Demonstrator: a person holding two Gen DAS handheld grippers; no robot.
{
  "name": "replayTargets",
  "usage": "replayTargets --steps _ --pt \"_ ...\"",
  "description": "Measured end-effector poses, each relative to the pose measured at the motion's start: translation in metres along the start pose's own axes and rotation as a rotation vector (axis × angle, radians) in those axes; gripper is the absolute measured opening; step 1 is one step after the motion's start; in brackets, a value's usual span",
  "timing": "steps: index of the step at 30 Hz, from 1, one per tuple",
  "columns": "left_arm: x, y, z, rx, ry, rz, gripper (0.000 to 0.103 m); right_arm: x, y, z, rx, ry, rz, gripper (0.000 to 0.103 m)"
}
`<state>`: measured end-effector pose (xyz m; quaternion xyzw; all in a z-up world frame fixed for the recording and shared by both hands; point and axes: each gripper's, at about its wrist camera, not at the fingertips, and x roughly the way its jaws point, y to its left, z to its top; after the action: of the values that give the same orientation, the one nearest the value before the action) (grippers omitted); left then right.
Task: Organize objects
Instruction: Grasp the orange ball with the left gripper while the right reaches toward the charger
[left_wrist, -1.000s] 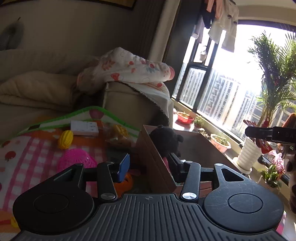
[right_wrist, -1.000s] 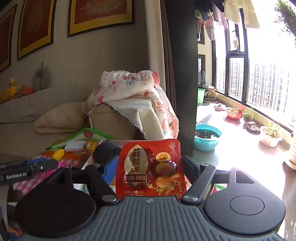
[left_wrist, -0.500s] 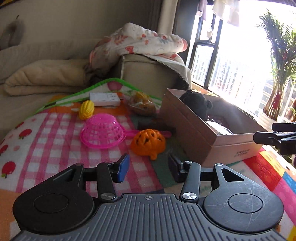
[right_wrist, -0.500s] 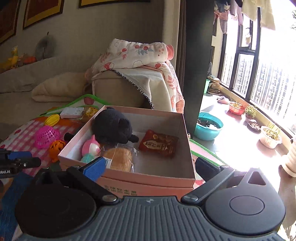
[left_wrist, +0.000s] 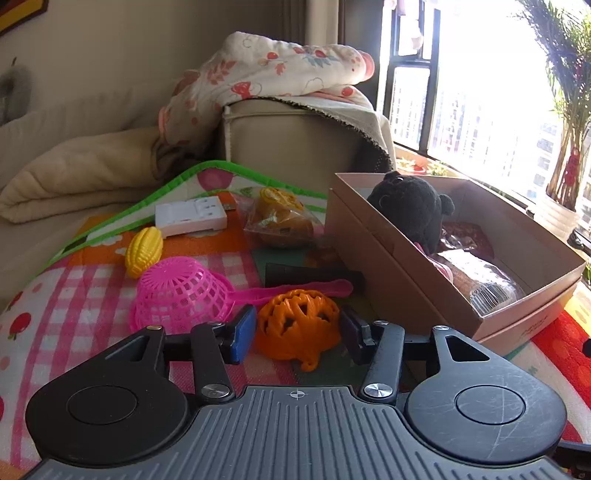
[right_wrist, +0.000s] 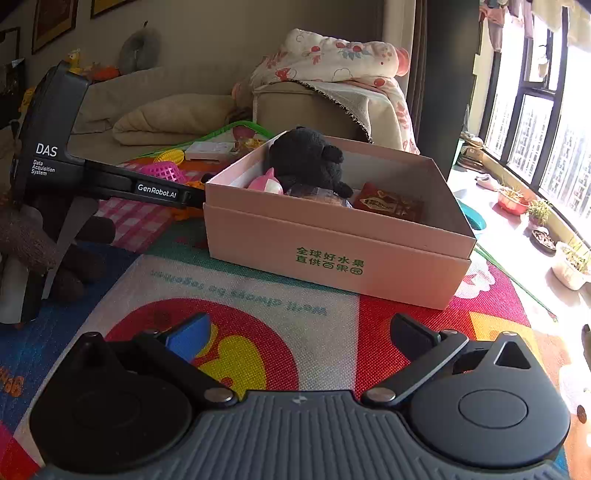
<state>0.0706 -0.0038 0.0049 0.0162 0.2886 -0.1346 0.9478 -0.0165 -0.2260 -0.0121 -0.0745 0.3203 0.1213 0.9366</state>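
A pink cardboard box (right_wrist: 332, 266) stands on the colourful play mat (right_wrist: 258, 295). It holds a black plush (right_wrist: 306, 158), a pink toy (right_wrist: 267, 182), a wrapped bread and a red quail-egg packet (right_wrist: 391, 205). My right gripper (right_wrist: 301, 332) hovers low over the mat in front of the box, jaws wide open with nothing between them. An orange lattice toy (left_wrist: 295, 325) lies left of the box (left_wrist: 406, 295). My left gripper (left_wrist: 297, 332) straddles this toy. Its jaws are opening, one pad close on each side, with no visible squeeze.
Behind the orange toy lie a pink strainer basket (left_wrist: 181, 291), a yellow corn toy (left_wrist: 144, 251), a white case (left_wrist: 190, 219), a bagged bun (left_wrist: 280, 221) and a black bar (left_wrist: 310, 275). A blanket-draped sofa arm (left_wrist: 295, 147) stands behind. Potted plants (right_wrist: 570, 266) line the window.
The right gripper let the quail-egg packet fall into the box, opened wide and sank in front of the box. The left gripper came down and forward until it flanked the orange toy.
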Motion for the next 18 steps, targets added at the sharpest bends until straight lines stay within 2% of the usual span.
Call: replayTargets --steps 6,9,14,18 --pt "0.010 -0.002 0.007 -0.062 0.046 0.018 0.058 0.006 0.000 0.001 0.001 0.034 -0.014 0.103" --pt "0.004 0.005 0.004 -0.092 0.031 -0.005 0.058 0.006 -0.002 0.001 0.008 0.037 -0.020 0.103" --pt "-0.033 0.024 -0.015 -0.114 0.035 -0.048 0.057 0.001 0.003 0.009 -0.021 0.032 -0.027 0.103" --pt "-0.065 0.043 -0.038 -0.068 0.002 -0.041 0.057 -0.015 0.010 0.050 -0.031 -0.031 0.033 0.103"
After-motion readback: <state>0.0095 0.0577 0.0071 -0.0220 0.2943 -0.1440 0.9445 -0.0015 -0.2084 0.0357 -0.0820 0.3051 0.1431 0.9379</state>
